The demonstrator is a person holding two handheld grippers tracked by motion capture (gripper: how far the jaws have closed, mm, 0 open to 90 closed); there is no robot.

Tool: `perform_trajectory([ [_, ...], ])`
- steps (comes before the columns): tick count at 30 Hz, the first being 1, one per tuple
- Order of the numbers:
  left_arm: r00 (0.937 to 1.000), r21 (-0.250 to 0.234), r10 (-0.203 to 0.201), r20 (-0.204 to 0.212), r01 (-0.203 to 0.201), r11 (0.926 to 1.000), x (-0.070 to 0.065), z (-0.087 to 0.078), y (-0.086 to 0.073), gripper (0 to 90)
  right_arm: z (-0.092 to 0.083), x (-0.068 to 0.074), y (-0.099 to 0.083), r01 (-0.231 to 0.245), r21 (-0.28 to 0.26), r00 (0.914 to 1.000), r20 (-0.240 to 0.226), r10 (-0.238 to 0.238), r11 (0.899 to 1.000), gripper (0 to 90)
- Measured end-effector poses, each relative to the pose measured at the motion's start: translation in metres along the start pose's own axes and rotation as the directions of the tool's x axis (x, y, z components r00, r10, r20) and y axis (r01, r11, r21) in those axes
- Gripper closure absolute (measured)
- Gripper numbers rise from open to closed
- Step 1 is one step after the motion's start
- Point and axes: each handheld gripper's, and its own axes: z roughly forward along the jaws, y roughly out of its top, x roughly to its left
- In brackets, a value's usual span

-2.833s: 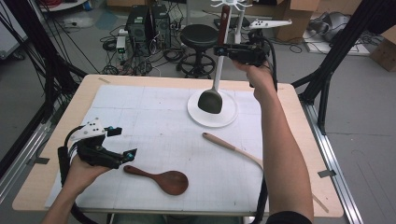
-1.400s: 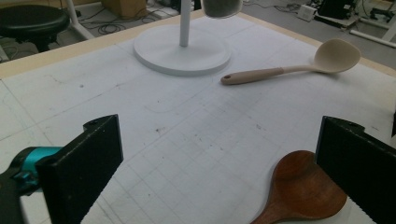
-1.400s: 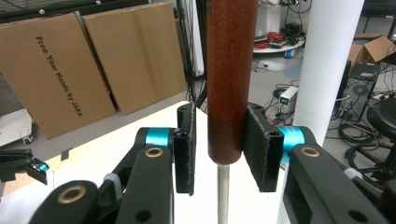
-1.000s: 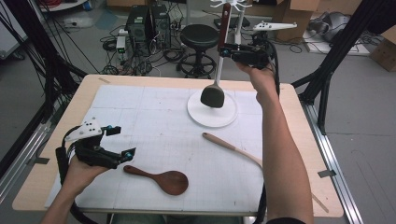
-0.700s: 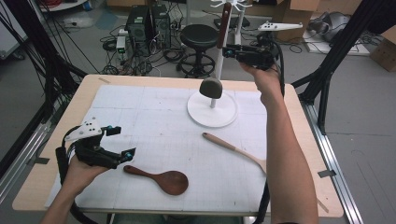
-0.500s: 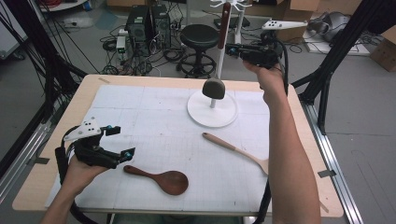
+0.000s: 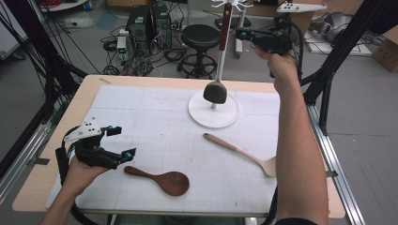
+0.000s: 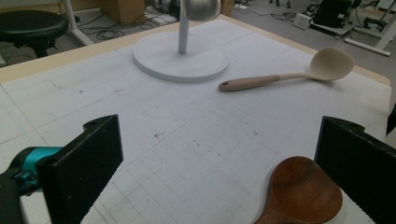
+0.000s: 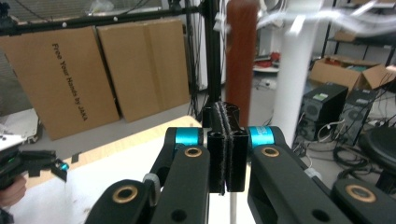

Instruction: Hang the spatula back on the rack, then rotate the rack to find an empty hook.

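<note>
A spatula with a red-brown handle (image 7: pixel 225 28) and a dark head (image 7: pixel 215 92) hangs beside the white rack's pole, its head just above the round base (image 7: pixel 213 117). My right gripper (image 7: pixel 241 33) is raised level with the handle's top and just right of it, shut with nothing between its pads (image 9: pixel 226 112). The handle (image 9: pixel 240 56) stands just beyond them, beside the pole (image 9: pixel 292 79). My left gripper (image 7: pixel 123 140) rests open near the table's left front. A dark wooden spoon (image 7: pixel 164 180) lies by it, its bowl (image 8: pixel 301 191) near one jaw, untouched.
A beige ladle (image 7: pixel 241 152) lies right of centre, also ahead in the left gripper view (image 8: pixel 289 74). A white gridded mat (image 7: pixel 155 117) covers the wooden table. Behind the table are a black stool (image 7: pixel 201 35), computer cases, cables and cardboard boxes.
The spatula's head rose off the rack's base and now hangs above it. My right gripper moved up and to the right, off the handle. The left hand kept still.
</note>
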Motion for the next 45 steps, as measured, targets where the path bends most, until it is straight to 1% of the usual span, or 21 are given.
perform_trajectory([
  [5,1.0,-0.008,-0.005,0.001,0.005,1.0,0.002,-0.001,0.0,1.7,-0.002,-0.006,0.008,0.003,0.008,1.0,0.005,-0.003,1.0,90.0],
  [7,1.0,-0.012,-0.007,0.002,0.007,0.9999,0.002,-0.002,0.0,1.7,-0.005,-0.008,0.01,-0.009,-0.007,1.0,0.002,0.009,1.0,90.0],
  [13,1.0,-0.007,-0.002,0.003,0.002,1.0,0.003,0.0,0.0,1.7,-0.013,-0.018,0.01,-0.021,-0.022,0.9994,0.028,0.021,1.0,90.0],
  [15,1.0,-0.008,-0.004,0.001,0.004,1.0,0.002,0.0,0.0,1.7,-0.014,-0.02,0.011,-0.028,-0.032,0.9991,0.032,0.029,0.999,90.0],
  [17,1.0,-0.006,-0.004,-0.002,0.004,1.0,0.003,0.0,0.0,1.7,-0.014,-0.023,0.012,-0.028,-0.03,0.9988,0.041,0.029,0.999,90.0],
  [18,1.0,-0.004,-0.005,-0.001,0.005,1.0,0.003,-0.001,0.0,1.7,-0.014,-0.024,0.014,-0.031,-0.033,0.9988,0.038,0.033,0.999,90.0],
  [21,1.0,-0.007,-0.005,-0.003,0.005,1.0,0.003,-0.001,0.0,1.7,-0.013,-0.026,0.023,-0.019,-0.047,0.9986,0.048,0.021,0.999,90.0],
  [24,1.0,-0.008,-0.008,-0.001,0.008,0.9999,0.003,-0.001,0.0,1.7,-0.011,-0.028,0.027,-0.013,-0.045,0.9987,0.048,0.015,0.999,90.0],
  [25,1.0,-0.007,-0.006,0.001,0.006,1.0,0.003,0.0,0.0,1.7,-0.009,-0.028,0.028,-0.011,-0.035,0.9988,0.048,0.013,0.999,90.0],
  [31,1.0,-0.004,-0.004,0.002,0.004,1.0,0.002,-0.001,0.001,1.7,0.0,-0.023,0.029,0.007,-0.026,0.9997,0.025,-0.006,1.0,90.0],
  [35,1.0,-0.001,-0.001,0.005,0.001,1.0,0.002,0.0,0.001,1.7,0.005,-0.017,0.03,0.019,-0.022,0.9996,0.021,-0.018,1.0,90.0],
  [43,1.0,-0.002,0.002,0.008,-0.002,1.0,0.001,-0.001,0.001,1.7,0.018,-0.004,0.037,0.045,0.003,0.9986,0.027,-0.045,0.999,90.0],
  [45,1.0,-0.004,0.003,0.008,-0.003,1.0,0.0,-0.001,0.001,1.7,0.02,-0.002,0.037,0.041,0.003,0.9987,0.028,-0.041,0.999,90.0],
])
